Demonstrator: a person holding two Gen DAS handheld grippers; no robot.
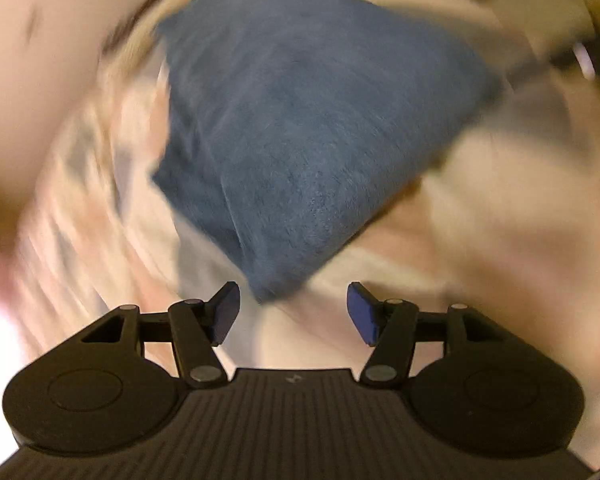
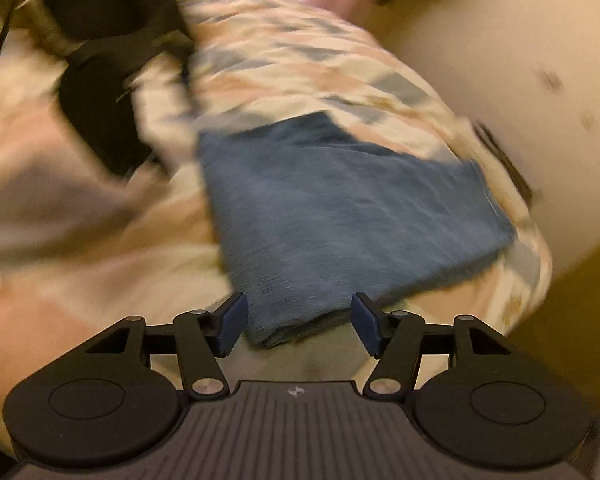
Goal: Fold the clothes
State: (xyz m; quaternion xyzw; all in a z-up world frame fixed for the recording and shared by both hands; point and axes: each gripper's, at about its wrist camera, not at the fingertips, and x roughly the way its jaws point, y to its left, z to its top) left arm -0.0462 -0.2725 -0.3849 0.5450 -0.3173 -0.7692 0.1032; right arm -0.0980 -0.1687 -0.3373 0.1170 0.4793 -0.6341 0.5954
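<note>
Left gripper (image 1: 293,312): nearest the lens in the left wrist view; jaws stood spread, blue pads apart, nothing pinched between them.
Left gripper vs cloth: lowest corner of the blue cloth (image 1: 300,140) pointed into the gap from beyond, clear of both pads; contact could not be told through the blur.
Right gripper (image 2: 299,326): jaws spread too, pads not pressing on anything.
Right gripper vs cloth: near folded edge of the blue cloth (image 2: 348,216) sat between the pads in the picture, closest to the right-hand pad; touching or not was hard to tell.
Blue cloth: folded, fuzzy texture like a towel, lay flat on the patterned bedcover (image 2: 300,64); in the right wrist view its far right corner reached near the cover's edge.
Patterned bedcover: cream with pink and grey-blue patches, smeared by motion blur; in the left wrist view it was mostly a pale wash (image 1: 80,200), pattern unreadable.
Black object (image 2: 100,92): upper left of the right wrist view, cut off by the frame edge, with a thin cable alongside; probably the other gripper, not certain.
Pale wall or panel (image 2: 520,40): right of the bed, speckled marks on it, blurred.
Hidden: both frames heavily blurred; fold layers of the cloth could not be counted.
</note>
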